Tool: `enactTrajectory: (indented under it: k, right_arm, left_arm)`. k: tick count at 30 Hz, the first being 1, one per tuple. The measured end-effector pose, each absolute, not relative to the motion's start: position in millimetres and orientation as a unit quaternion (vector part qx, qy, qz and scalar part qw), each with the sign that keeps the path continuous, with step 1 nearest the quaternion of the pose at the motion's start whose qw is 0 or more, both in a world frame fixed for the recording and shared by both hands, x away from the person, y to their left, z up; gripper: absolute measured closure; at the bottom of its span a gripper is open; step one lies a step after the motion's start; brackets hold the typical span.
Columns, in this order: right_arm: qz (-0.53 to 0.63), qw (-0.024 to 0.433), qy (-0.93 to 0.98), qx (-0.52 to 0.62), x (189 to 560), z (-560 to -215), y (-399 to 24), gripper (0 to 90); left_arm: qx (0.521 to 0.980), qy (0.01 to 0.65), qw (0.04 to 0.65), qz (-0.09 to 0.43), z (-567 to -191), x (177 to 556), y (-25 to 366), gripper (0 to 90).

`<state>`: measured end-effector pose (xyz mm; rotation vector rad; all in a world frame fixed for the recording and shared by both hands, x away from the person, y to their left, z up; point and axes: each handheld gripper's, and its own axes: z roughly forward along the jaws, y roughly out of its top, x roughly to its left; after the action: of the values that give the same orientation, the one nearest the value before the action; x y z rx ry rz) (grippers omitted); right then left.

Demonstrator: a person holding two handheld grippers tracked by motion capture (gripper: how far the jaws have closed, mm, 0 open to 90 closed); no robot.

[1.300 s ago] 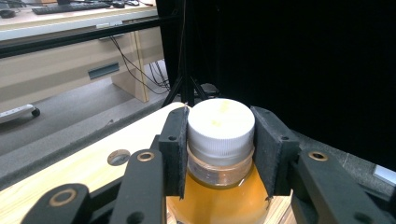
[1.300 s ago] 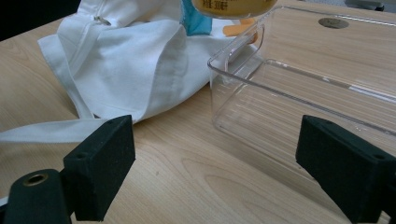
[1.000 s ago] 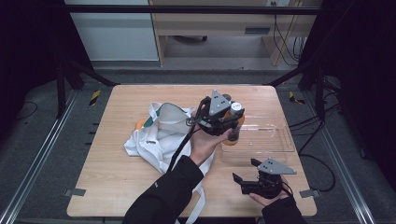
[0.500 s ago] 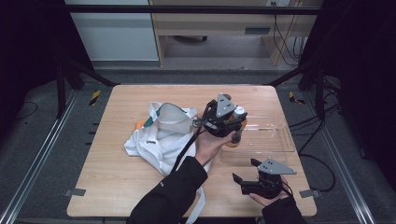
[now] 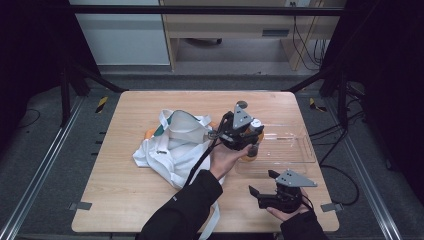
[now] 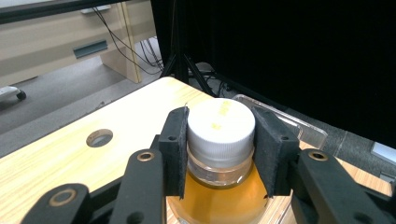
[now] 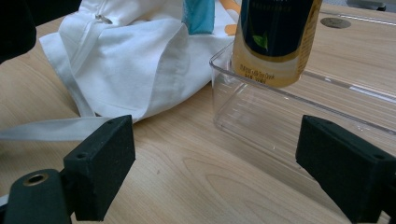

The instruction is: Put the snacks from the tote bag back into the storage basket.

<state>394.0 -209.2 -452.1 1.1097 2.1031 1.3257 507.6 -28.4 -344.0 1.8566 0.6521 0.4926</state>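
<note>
Pads of the left gripper (image 6: 220, 154) clamp the white cap of a tea bottle (image 6: 219, 186), which hangs beneath it over the clear tray's (image 7: 261, 116) near corner. Jaws of the right gripper (image 7: 224, 172) stand wide apart, the tray just ahead of them.

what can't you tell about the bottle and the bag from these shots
- Bottle base: left gripper view, cut off by the bottom edge and the left hand-held gripper.
- Bottle label text: right gripper view, too small; top cut off by the edge.
- White bag contents: high view, hidden by its own fabric.
</note>
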Motion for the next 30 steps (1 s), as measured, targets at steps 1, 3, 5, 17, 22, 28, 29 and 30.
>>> enactTrajectory:
  k: [1, 3, 5, 17, 22, 28, 29, 30]
  right_arm:
    - [0.476, 0.208, 0.756, 0.398, 394, -452, -209, 12.0]
    - [0.476, 0.207, 0.756, 0.399, 394, -452, -209, 12.0]
    - [0.476, 0.207, 0.756, 0.399, 394, -452, -209, 12.0]
    - [0.476, 0.207, 0.757, 0.398, 394, -452, -209, 12.0]
    - [0.476, 0.206, 0.756, 0.399, 394, -452, -209, 12.0]
    - [0.475, 0.207, 0.757, 0.398, 394, -453, -209, 12.0]
    - [0.476, 0.207, 0.757, 0.398, 394, -453, -209, 12.0]
    - [0.475, 0.208, 0.757, 0.398, 394, -453, -209, 12.0]
  left_arm:
    - [0.78, 0.272, 0.525, 0.204, -348, 508, -28, 59.0]
    - [0.781, 0.274, 0.523, 0.203, -351, 509, -28, 59.0]
    - [0.784, 0.274, 0.519, 0.203, -354, 509, -28, 59.0]
    - [0.79, 0.276, 0.513, 0.193, -368, 511, -26, 59.0]
    - [0.792, 0.276, 0.509, 0.192, -372, 511, -25, 59.0]
    - [0.796, 0.279, 0.503, 0.188, -379, 512, -23, 59.0]
    - [0.796, 0.28, 0.502, 0.187, -380, 512, -23, 59.0]
    - [0.797, 0.28, 0.501, 0.187, -380, 512, -23, 58.9]
